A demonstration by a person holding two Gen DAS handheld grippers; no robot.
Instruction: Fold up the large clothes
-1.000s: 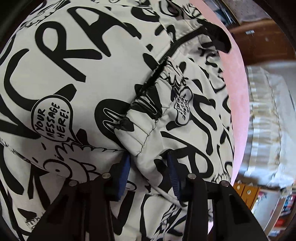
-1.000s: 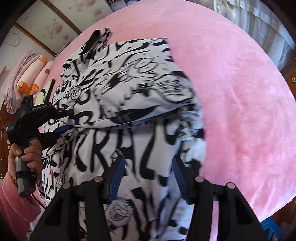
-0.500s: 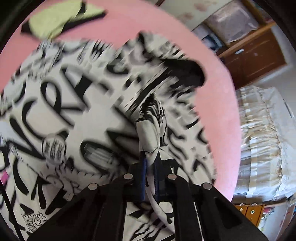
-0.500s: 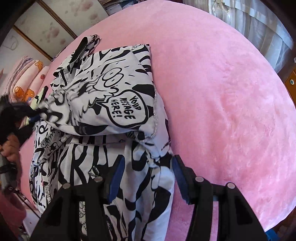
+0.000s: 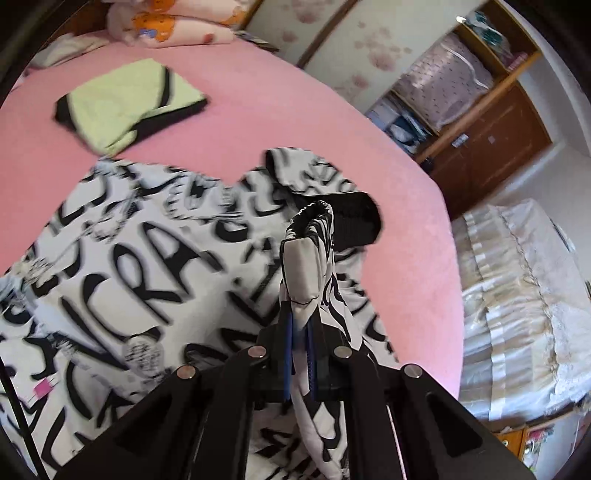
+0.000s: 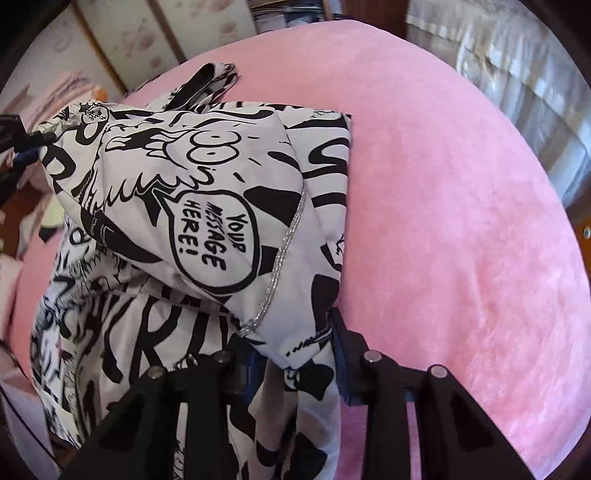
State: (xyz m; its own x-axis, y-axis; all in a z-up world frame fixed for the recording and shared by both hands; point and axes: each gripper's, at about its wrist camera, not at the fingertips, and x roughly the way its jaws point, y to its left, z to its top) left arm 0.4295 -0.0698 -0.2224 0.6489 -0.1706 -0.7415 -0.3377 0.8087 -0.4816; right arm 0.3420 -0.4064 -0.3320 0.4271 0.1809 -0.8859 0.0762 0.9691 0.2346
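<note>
Jacket [image 5: 122,266] fills the frame's lower left on the pink bed [image 5: 266,110]. Left gripper [image 5: 299,354] pinches its cuff tight; right gripper [image 6: 295,354] is closing around a hem fold.

We read this as a home bedroom. A pink bedspread [image 5: 295,110] covers the bed; folded bedding [image 5: 166,22] sits at 12 o'clock. A wooden wardrobe [image 5: 498,140] with stored quilts stands at 2 o'clock, pale curtains [image 5: 517,295] at 3 o'clock.
</note>
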